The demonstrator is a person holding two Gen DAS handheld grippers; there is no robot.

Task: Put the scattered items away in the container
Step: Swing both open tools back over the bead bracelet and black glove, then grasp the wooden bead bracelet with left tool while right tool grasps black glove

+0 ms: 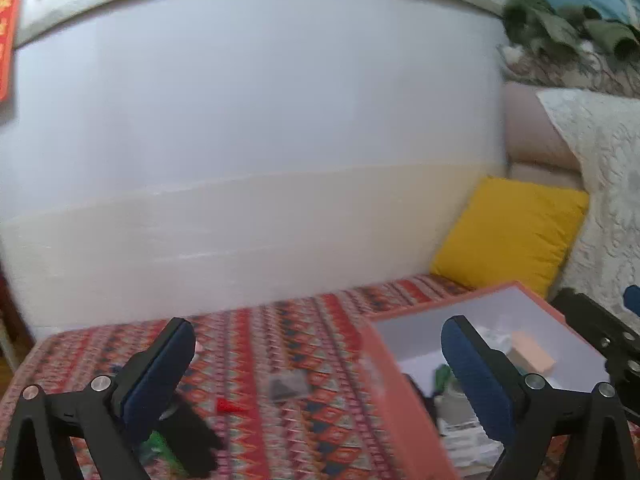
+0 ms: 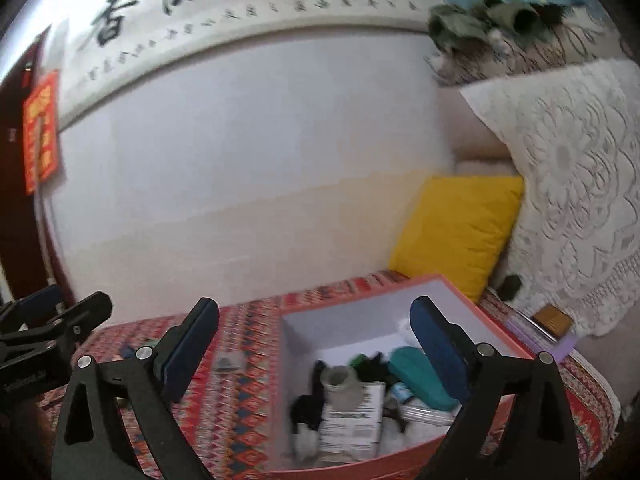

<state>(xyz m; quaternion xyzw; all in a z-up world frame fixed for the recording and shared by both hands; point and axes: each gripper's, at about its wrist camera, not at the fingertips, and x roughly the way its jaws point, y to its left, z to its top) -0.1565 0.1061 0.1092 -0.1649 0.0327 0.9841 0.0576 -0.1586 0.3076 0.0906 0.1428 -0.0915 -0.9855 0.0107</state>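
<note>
An orange box with a white inside (image 2: 352, 300) stands on a patterned red cloth (image 2: 240, 400); in the left wrist view the box (image 1: 396, 392) is at the right. It holds a grey jar (image 2: 341, 386), a teal case (image 2: 416, 376), black items and papers. My right gripper (image 2: 316, 344) is open and empty above the box's left wall. My left gripper (image 1: 320, 368) is open and empty above the cloth, left of the box. On the cloth lie a small red piece (image 1: 226, 405), a grey packet (image 1: 289, 386), a black item (image 1: 196, 440) and a green item (image 1: 160, 442).
A white and cream wall stands behind the cloth. A yellow cushion (image 2: 460, 232) leans at the back right beside a lace-covered sofa (image 2: 572, 200). A small brown box (image 2: 554, 320) sits right of the orange box. The left gripper's body (image 2: 44, 328) shows at the right wrist view's left edge.
</note>
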